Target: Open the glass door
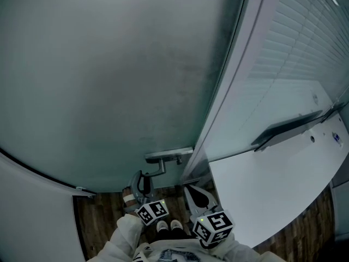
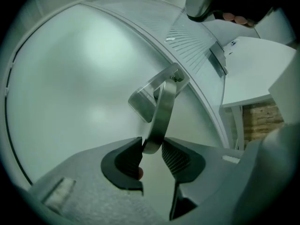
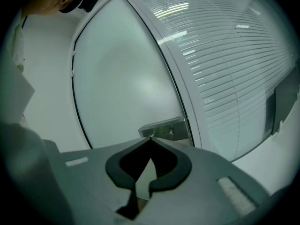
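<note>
Gripped the handle by its free end in the left gripper, low at the right edge of the glass door; saw it slant up from the jaws to its pivot. Held the right gripper closed, empty, short of the door.

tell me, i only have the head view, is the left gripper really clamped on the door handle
Observer: Yes. In the left gripper view, the left gripper has both pads pressed on the free end of the door handle.
Operator: and the right one, anything in it
Observer: No. The right gripper view shows the right gripper with its jaw tips together and nothing between them. It points toward the handle's plate on the glass door.
</note>
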A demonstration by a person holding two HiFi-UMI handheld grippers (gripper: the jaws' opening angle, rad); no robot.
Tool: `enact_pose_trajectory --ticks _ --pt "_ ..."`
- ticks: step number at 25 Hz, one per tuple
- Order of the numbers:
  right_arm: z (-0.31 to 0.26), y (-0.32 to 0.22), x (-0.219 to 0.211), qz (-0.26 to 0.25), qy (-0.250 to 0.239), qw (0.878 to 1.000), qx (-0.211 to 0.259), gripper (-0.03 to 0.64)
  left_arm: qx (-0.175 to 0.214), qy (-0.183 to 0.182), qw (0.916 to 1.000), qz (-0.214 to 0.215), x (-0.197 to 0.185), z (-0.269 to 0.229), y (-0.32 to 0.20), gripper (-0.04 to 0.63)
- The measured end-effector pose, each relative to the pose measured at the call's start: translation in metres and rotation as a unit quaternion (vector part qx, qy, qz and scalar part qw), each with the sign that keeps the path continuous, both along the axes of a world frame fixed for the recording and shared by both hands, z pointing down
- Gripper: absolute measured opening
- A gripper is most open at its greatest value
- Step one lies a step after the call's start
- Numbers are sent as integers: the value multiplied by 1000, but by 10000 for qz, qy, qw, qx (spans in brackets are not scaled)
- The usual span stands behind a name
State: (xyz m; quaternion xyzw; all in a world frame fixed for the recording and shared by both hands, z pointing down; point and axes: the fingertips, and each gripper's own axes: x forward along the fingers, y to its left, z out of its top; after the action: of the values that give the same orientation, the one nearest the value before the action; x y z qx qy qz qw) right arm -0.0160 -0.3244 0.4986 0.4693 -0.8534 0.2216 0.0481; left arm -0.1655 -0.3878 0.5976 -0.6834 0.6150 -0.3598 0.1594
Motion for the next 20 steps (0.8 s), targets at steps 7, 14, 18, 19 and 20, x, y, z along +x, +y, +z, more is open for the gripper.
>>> enact_pose_trajectory --ticks 7,14,18,19,20 --pt "-5 11 11 47 -68 10000 24 2 -93 -54 9999 -15 1 -4 24 126" --pt "-1 16 27 102 -122 9999 -24 2 -198 -119 9997 -63 2 0 41 127" --pt "-1 22 37 136 -169 9997 -77 3 -230 -294 9993 -61 2 -11 50 127" --pt "2 23 39 144 -177 9997 -88 3 -248 -329 9991 -84 2 -10 51 127" --pt "7 23 42 153 -183 9997 -103 2 -275 -353 9989 -100 3 -6 52 127"
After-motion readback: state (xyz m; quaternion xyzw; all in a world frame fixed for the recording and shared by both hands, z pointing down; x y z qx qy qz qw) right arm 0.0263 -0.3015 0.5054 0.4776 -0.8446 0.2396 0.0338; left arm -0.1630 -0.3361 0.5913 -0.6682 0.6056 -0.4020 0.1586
